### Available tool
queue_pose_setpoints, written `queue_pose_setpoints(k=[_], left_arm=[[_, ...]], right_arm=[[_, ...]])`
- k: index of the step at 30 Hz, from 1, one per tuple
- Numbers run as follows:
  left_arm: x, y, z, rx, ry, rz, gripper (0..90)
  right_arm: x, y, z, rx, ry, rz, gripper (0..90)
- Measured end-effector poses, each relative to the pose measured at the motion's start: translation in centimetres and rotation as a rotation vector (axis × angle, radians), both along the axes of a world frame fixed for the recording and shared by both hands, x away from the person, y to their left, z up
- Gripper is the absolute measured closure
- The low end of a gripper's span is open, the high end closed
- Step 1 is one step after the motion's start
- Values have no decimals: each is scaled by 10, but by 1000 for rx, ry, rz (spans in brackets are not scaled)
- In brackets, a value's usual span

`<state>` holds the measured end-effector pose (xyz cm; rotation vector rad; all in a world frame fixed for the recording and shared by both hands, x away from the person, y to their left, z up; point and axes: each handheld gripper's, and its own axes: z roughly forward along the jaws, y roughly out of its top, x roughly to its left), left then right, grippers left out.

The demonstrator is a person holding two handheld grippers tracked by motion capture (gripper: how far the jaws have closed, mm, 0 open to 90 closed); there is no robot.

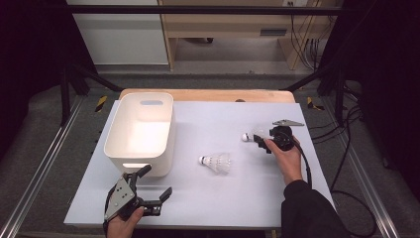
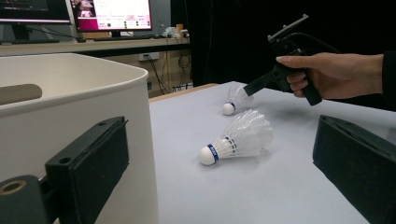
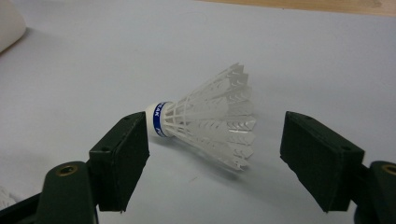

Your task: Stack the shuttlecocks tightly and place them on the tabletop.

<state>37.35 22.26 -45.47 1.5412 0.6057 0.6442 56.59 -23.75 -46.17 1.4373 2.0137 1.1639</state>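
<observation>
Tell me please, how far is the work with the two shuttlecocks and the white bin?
Nothing looks done yet: the white bin appears empty. In hand: the right gripper has its jaws open around the far shuttlecock, which lies on the table; the pads do not press it. Probably left: gripping it, moving it to the bin, then the near shuttlecock. The left gripper waits open beside the bin.

Bin (image 1: 141, 130) on table's (image 1: 208, 198) left; near shuttle (image 1: 216, 162) mid, far shuttle (image 1: 251, 135) to its right, betw. right tongs (image 1: 258, 140).
</observation>
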Motion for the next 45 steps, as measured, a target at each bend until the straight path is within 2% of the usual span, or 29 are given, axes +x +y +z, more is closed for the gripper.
queue_pose_setpoints(k=[6, 17, 31, 38, 45], left_arm=[[0, -1, 0, 7, 1, -1, 36], [0, -1, -1, 8, 3, -1, 36], [0, -1, -1, 9, 4, 1, 37], [0, -1, -1, 9, 4, 1, 37], [0, 0, 0, 3, 3, 4, 37]], right_arm=[[3, 1, -4, -3, 5, -1, 327], [3, 7, -7, -18, -1, 38, 463], [0, 7, -8, -22, 10, 80, 704], [-3, 9, -7, -7, 21, 109, 838], [-9, 10, -3, 23, 23, 134, 895]])
